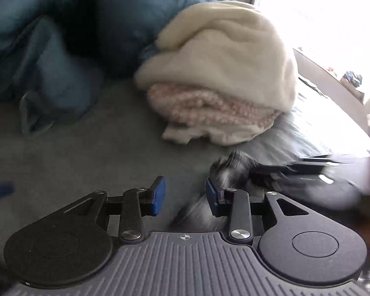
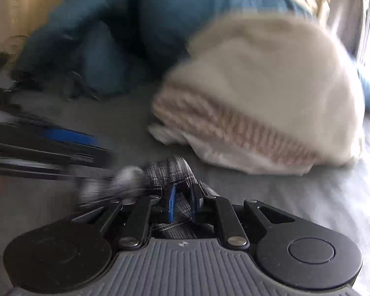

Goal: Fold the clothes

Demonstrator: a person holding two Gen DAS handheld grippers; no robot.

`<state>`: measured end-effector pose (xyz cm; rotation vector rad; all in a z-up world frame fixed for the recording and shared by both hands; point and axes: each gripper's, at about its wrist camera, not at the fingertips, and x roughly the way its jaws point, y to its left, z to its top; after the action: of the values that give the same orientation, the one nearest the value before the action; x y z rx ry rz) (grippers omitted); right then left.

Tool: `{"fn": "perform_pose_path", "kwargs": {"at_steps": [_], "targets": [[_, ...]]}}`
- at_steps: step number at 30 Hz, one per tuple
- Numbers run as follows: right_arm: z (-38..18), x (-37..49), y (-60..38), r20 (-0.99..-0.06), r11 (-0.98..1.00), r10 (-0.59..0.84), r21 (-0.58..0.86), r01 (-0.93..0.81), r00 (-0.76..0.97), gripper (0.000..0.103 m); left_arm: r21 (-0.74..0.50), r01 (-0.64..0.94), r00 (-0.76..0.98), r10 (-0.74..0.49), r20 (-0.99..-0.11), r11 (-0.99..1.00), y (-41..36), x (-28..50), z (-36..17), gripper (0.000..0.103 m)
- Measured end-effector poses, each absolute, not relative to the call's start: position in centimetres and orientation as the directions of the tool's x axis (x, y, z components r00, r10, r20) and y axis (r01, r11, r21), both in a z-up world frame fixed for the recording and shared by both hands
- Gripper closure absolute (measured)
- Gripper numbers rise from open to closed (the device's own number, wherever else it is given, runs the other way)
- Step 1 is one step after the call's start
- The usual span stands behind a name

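The left hand-held gripper point(image 1: 185, 195) is hovering spread over the grey bed point(image 1: 74, 162), nothing between its pads; the plaid cloth point(image 1: 230, 170) is lying just right of it. The right hand-held gripper point(image 2: 182, 203) is standing slightly parted around the plaid cloth point(image 2: 170, 172), folded pile point(image 2: 259, 93) beyond.
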<state>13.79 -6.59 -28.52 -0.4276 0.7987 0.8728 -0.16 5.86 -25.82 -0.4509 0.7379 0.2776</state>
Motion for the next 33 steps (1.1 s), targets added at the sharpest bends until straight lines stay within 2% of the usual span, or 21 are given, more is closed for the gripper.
{"fn": "perform_pose_path", "kwargs": {"at_steps": [2, 4, 5, 10, 14, 18, 21, 25, 33], "targets": [[-30.0, 16.9, -7.5, -0.782, 0.676, 0.525, 0.142, -0.723, 0.337, 0.09, -0.352, -0.441, 0.676, 0.048, -0.735, 0.825, 7.1, -1.9, -26.4, 0.067], [-29.7, 18.7, -10.0, -0.748, 0.721, 0.594, 0.333, -0.608, 0.295, 0.089, -0.434, -0.487, 0.651, -0.016, -0.759, 0.758, 8.2, -3.4, -27.3, 0.067], [-29.2, 18.8, -11.4, -0.722, 0.725, 0.624, 0.394, -0.566, 0.298, 0.083, -0.48, -0.495, 0.646, -0.063, -0.761, 0.724, 8.5, -3.9, -28.0, 0.067], [-25.0, 15.3, -20.6, -0.631, 0.727, 0.686, 0.574, -0.377, 0.363, 0.063, -0.648, -0.484, 0.657, -0.245, -0.713, 0.589, 8.1, -3.5, -30.6, 0.066], [-25.7, 8.1, -30.4, -0.573, 0.635, 0.716, 0.771, -0.033, 0.398, 0.049, -0.695, -0.488, 0.656, -0.303, -0.691, 0.529, 7.2, -1.9, -32.1, 0.062], [-30.0, -3.7, -38.6, -0.621, 0.469, 0.626, 0.783, 0.408, 0.473, 0.044, -0.716, -0.498, 0.661, -0.32, -0.678, 0.488, 7.0, -1.5, -33.2, 0.06], [-32.6, -10.9, -42.5, -0.658, 0.319, 0.506, 0.743, 0.588, 0.557, 0.042, -0.727, -0.502, 0.672, -0.318, -0.669, 0.469, 7.1, -1.0, -33.6, 0.059], [-35.2, -14.4, -45.7, -0.632, 0.126, 0.382, 0.759, 0.639, 0.675, 0.045, -0.723, -0.515, 0.678, -0.298, -0.672, 0.46, 7.2, -0.2, -33.5, 0.059], [-37.2, -9.9, -46.1, -0.581, 0.055, 0.318, 0.8, 0.598, 0.749, 0.042, -0.691, -0.537, 0.691, -0.218, -0.69, 0.484, 6.1, 0.6, -33.4, 0.059]]}}
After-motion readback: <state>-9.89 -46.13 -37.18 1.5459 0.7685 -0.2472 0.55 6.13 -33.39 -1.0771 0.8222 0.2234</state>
